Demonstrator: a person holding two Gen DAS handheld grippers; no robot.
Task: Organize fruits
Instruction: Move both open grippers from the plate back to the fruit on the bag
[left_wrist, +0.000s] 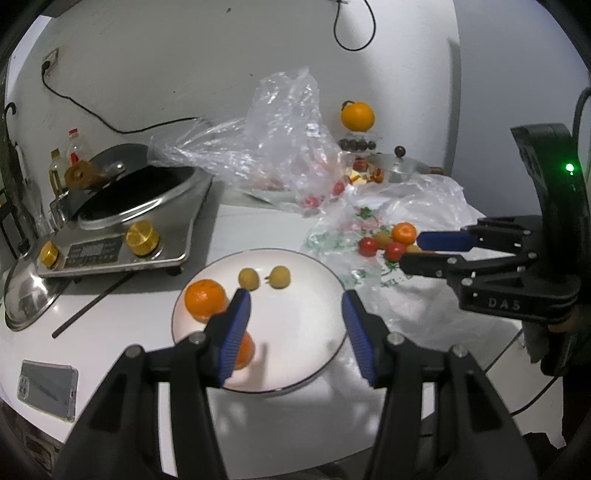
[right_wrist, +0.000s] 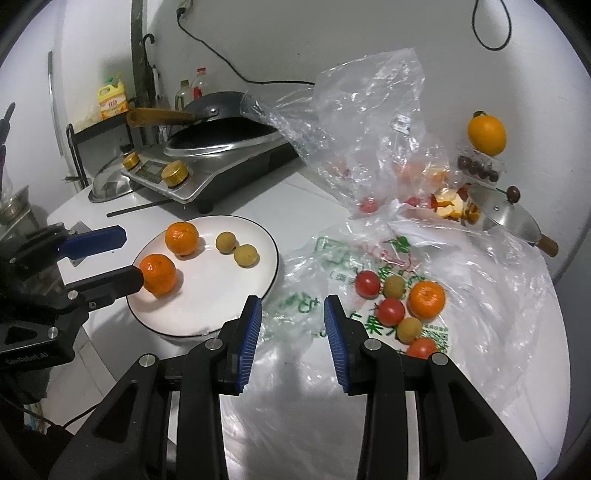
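the loose mandarin (right_wrist: 426, 300) lay on the printed plastic bag (right_wrist: 332, 258) among cherry tomatoes, ahead and right of the empty, parted right claw (right_wrist: 293, 314), the nearer one; the left claw (left_wrist: 296, 308) hung released over the plate (left_wrist: 317, 354).

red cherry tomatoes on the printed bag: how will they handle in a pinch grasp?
The cherry tomatoes look round and glossy, so they would probably slip or roll off the pads. Likely soft-skinned, so squeeze gently. They lie on the crinkled printed plastic bag against a tangerine, so neighbours may shift.
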